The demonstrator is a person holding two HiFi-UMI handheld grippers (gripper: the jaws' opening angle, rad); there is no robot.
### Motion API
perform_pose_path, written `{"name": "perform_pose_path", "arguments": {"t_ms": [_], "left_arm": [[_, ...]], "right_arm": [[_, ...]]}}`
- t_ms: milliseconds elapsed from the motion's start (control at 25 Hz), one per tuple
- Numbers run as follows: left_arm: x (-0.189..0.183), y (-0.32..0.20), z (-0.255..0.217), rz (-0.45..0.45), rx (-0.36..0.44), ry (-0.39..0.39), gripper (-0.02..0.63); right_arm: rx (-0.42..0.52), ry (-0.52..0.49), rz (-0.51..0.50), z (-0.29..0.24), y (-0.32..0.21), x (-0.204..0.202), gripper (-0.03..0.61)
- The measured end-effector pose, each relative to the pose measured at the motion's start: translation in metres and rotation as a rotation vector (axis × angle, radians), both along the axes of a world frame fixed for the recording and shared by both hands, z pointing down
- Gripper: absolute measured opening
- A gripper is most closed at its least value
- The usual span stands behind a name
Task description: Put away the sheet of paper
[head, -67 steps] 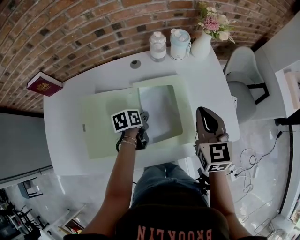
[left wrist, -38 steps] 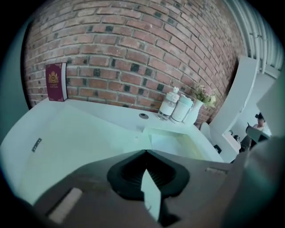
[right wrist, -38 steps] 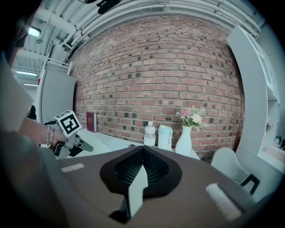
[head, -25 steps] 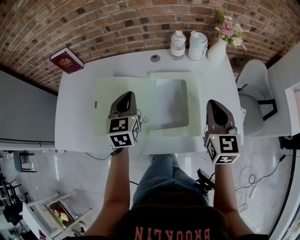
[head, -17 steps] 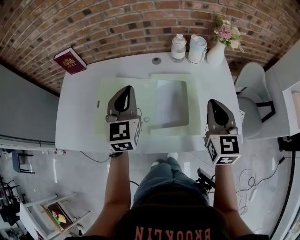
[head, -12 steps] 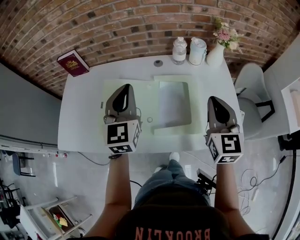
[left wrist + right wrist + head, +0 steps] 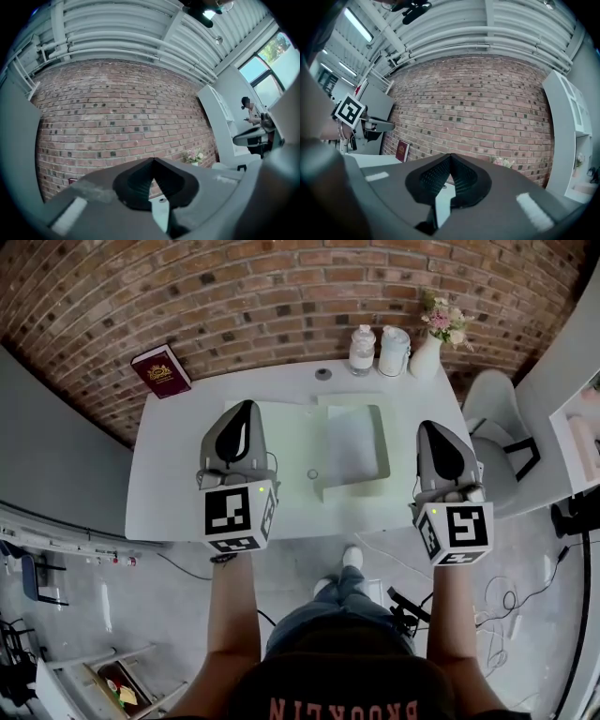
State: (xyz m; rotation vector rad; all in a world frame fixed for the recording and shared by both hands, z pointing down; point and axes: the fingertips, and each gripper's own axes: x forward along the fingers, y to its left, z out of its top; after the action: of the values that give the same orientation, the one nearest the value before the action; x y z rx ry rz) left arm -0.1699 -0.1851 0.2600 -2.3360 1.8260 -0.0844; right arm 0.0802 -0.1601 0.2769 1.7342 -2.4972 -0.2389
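A pale green folder [image 7: 281,442] lies open on the white table [image 7: 169,484], with the white sheet of paper [image 7: 349,439] in its right half under a green frame. Both grippers hang high above the table and point level at the brick wall. My left gripper [image 7: 246,409] is over the folder's left half, shut and empty; in the left gripper view its jaw tips [image 7: 153,161] meet. My right gripper [image 7: 433,426] is past the table's right edge, also shut with nothing in it [image 7: 450,157].
A red book [image 7: 161,371] leans at the table's back left corner. Two jars [image 7: 362,350] and a vase of flowers [image 7: 427,348] stand along the back edge, near a cable grommet [image 7: 323,374]. A grey chair [image 7: 492,418] is right of the table.
Both grippers have risen away from the table and now point level. The left one has left the folder. The head camera has risen too, so the table looks smaller.
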Motion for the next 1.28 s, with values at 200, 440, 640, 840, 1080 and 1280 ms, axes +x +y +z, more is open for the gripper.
{"name": "perform_pose_path", "arguments": {"t_ms": [200,440,640,840,1080,1280], "left_arm": [[-0.008,0.022,-0.016,0.023,0.015,0.008,-0.006],[-0.005,0.032,-0.028,0.031,0.038,0.018,-0.006],[0.005,0.035,-0.035,0.034,0.051,0.014,-0.006],[0.011,0.036,-0.039,0.021,0.057,0.026,-0.006],[0.015,0.041,-0.039,-0.008,0.061,0.032,-0.006],[0.012,0.044,-0.036,-0.023,0.057,0.036,-0.006]], "right_arm": [[0.028,-0.02,0.047,-0.017,0.021,0.001,-0.002],[0.072,-0.01,0.053,-0.037,0.037,0.001,-0.002],[0.074,-0.009,0.047,-0.042,0.041,0.005,-0.002],[0.07,-0.003,0.033,-0.043,0.039,0.012,-0.002],[0.077,-0.002,0.01,-0.045,0.037,0.017,-0.002],[0.07,-0.009,-0.007,-0.04,0.038,0.013,-0.002]]}}
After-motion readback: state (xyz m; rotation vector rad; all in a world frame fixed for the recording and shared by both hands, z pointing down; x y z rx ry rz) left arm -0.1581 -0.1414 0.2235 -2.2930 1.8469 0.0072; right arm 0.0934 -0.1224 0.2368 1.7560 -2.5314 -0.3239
